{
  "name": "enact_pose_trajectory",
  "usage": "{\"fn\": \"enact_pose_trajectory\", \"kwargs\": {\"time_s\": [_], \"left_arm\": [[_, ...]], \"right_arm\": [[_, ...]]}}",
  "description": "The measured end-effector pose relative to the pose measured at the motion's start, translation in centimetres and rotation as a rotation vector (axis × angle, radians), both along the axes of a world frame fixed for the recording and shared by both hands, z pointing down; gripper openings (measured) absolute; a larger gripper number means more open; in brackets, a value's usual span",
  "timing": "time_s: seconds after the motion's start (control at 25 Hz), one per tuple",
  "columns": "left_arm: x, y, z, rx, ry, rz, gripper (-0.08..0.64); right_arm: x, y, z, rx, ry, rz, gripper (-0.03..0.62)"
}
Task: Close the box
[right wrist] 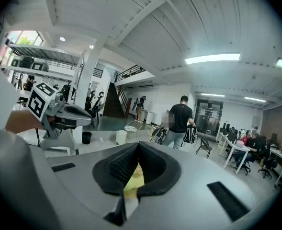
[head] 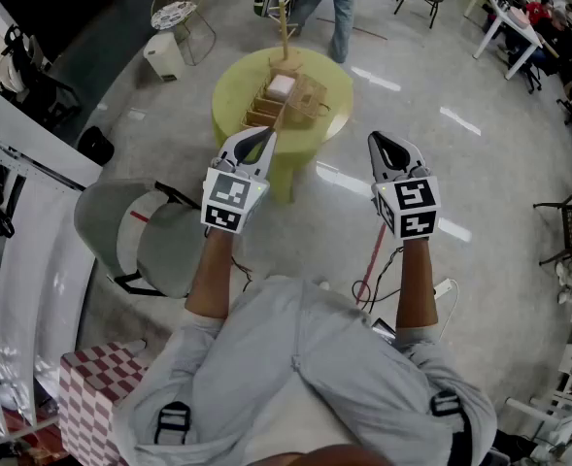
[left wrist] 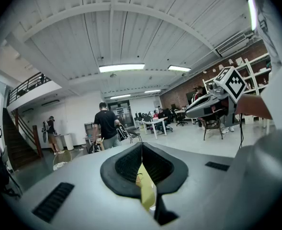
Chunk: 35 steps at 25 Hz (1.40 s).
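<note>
A brown box (head: pixel 287 100) stands open on a round yellow table (head: pixel 329 129), its flaps spread and something white inside. Both grippers hover in the air short of the table, apart from the box. My left gripper (head: pixel 264 135) points at the table's near edge with its jaws pressed together and empty. My right gripper (head: pixel 376 140) hangs to the right of the table, also shut and empty. In the left gripper view the left gripper (left wrist: pixel 141 147) shows only a sliver of yellow table (left wrist: pixel 147 189) behind its jaws. The right gripper view shows the right gripper (right wrist: pixel 138 145) the same way.
A grey chair (head: pixel 142 237) stands at the left, close to my left arm. A wire stool (head: pixel 181 8) and a white bin (head: pixel 164 54) are beyond it. A person (head: pixel 330 3) stands behind the table. A red cable (head: pixel 371 258) and power strip (head: pixel 445 287) lie on the floor.
</note>
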<state>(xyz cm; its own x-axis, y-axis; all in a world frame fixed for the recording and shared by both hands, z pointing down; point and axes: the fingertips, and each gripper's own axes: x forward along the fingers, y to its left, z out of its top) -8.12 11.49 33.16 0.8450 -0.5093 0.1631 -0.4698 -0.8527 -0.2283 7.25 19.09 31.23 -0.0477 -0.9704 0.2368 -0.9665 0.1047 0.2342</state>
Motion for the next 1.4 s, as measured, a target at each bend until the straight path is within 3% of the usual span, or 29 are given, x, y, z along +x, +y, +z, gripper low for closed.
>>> {"fn": "enact_pose_trajectory", "kwargs": {"time_s": [0.36, 0.64, 0.96, 1.4], "left_arm": [[0.6, 0.7, 0.4, -0.011, -0.008, 0.001, 0.029], [1.9, 1.4, 0.7, -0.021, -0.013, -0.026, 0.029], [3.8, 3.0, 1.7, -0.028, -0.026, -0.081, 0.029], [5.6, 0.5, 4.2, -0.065, -0.056, -0.098, 0.029]], "right_arm": [[0.5, 0.6, 0.4, -0.011, 0.000, -0.009, 0.023], [3.1, 1.3, 0.4, 0.010, -0.037, 0.017, 0.023], [5.9, 2.4, 1.6, -0.014, -0.076, -0.018, 0.023], [7.6, -0.7, 4.4, -0.047, -0.098, -0.055, 0.023]]}}
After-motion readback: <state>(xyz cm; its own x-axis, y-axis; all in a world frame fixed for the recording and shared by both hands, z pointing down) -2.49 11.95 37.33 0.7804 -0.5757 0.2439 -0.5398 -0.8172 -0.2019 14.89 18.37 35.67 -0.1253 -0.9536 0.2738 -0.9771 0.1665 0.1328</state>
